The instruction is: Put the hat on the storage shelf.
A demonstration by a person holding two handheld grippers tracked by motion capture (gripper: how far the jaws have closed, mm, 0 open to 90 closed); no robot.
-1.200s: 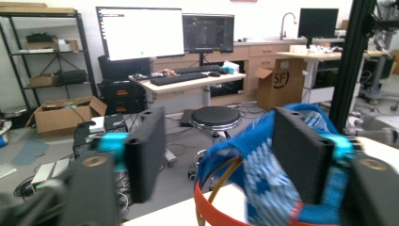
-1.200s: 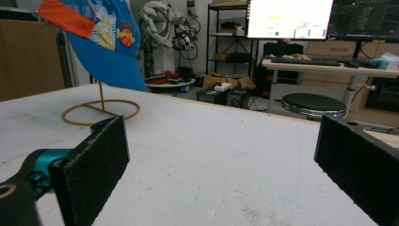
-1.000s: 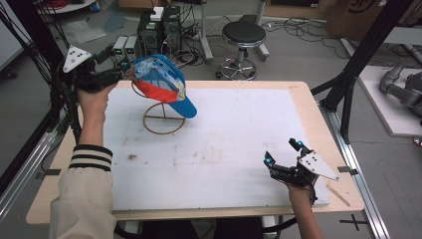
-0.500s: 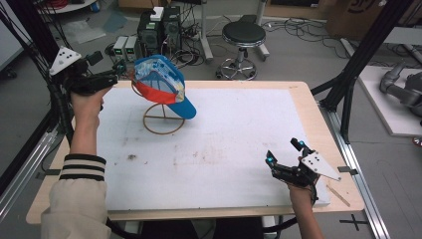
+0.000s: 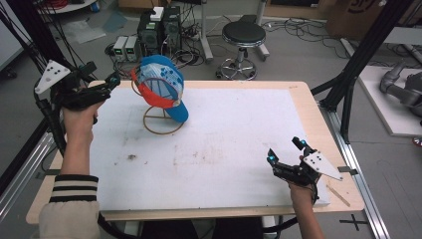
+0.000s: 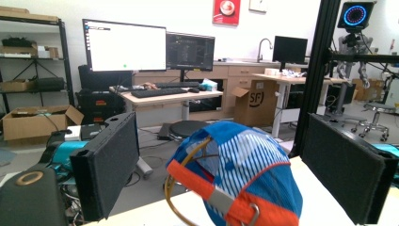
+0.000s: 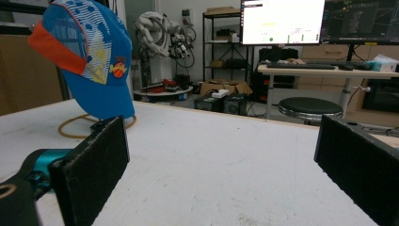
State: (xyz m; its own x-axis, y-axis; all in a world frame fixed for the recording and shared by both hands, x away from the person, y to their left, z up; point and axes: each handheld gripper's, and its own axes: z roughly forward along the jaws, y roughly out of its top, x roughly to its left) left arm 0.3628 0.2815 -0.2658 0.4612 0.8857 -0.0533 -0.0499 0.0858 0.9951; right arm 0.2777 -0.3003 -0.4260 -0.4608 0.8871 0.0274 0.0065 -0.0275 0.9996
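High view: left gripper (image 5: pixel 113 82) nearer cap (image 5: pixel 160 85), jaws apart; right gripper (image 5: pixel 284 154) unmoved, jaws apart.

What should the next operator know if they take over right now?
Left hand-held gripper: open, raised at the table's far left corner, jaws facing the back strap side of the cap, not touching it.
Right hand-held gripper: open, holding nothing, low over the white board near the right front.
Cap sits on its wire stand, far left of the board.
Done: nothing gripped yet.
Left: probably close the left gripper on the cap and lift it off.
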